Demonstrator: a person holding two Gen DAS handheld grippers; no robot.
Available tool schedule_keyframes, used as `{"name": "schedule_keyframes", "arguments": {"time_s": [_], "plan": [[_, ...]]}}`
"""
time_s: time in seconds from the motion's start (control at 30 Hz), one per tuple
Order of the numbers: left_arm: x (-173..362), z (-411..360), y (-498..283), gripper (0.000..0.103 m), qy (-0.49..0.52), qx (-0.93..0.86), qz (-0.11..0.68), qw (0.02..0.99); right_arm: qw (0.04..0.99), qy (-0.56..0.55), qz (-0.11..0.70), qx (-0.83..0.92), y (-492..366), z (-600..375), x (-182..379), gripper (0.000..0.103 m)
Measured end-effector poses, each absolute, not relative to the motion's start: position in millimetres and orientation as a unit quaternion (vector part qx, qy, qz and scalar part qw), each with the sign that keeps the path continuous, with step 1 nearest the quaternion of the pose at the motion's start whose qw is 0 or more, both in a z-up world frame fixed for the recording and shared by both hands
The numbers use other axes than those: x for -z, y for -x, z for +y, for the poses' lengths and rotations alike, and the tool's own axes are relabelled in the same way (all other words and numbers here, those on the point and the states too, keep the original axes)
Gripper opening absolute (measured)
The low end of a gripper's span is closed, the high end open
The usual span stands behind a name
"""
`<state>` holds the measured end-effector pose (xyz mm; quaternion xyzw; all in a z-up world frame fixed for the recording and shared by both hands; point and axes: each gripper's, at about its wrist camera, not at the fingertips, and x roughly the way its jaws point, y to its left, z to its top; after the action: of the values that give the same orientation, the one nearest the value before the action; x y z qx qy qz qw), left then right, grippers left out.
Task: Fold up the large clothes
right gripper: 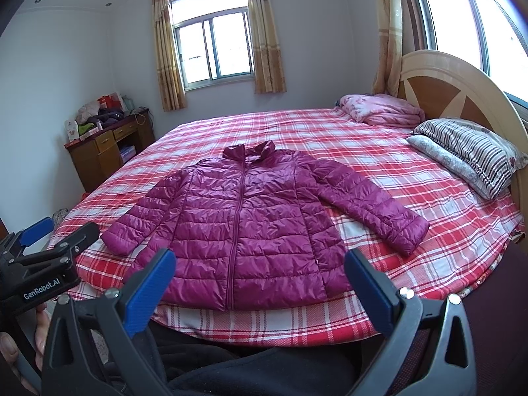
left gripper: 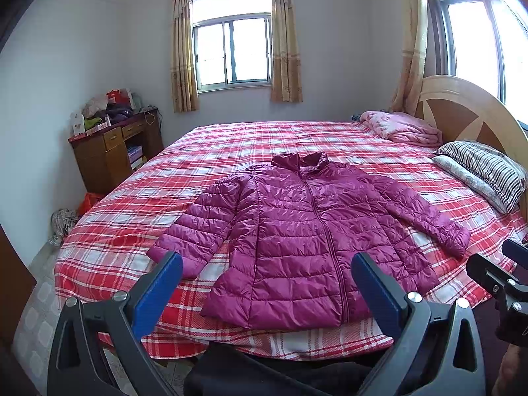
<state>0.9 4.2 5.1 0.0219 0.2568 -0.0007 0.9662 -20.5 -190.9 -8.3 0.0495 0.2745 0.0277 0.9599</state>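
Observation:
A magenta quilted puffer jacket (left gripper: 297, 231) lies flat and zipped on the red plaid bed (left gripper: 231, 142), collar far, hem at the near edge, both sleeves spread out. It also shows in the right wrist view (right gripper: 244, 224). My left gripper (left gripper: 267, 264) is open and empty, held above the near edge of the bed in front of the hem. My right gripper (right gripper: 260, 260) is open and empty, also in front of the hem. Each gripper shows at the side of the other's view, the right one (left gripper: 495, 277) and the left one (right gripper: 49, 250).
A striped pillow (right gripper: 468, 151) and a folded pink blanket (right gripper: 382, 109) lie by the wooden headboard (right gripper: 455, 89) at the right. A cluttered wooden desk (right gripper: 105, 145) stands at the far left. Dark cloth (right gripper: 264, 369) lies below the grippers.

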Motion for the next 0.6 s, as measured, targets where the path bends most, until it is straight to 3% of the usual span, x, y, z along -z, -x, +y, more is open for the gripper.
{"name": "schedule_keyframes", "arguments": {"time_s": [0.6], "plan": [[7.2,4.0,-14.3,0.102,-0.016,0.01,0.276,0.961,0.957,-0.05,0.284,-0.031,14.9,-190.7,19.2,0.103]]}}
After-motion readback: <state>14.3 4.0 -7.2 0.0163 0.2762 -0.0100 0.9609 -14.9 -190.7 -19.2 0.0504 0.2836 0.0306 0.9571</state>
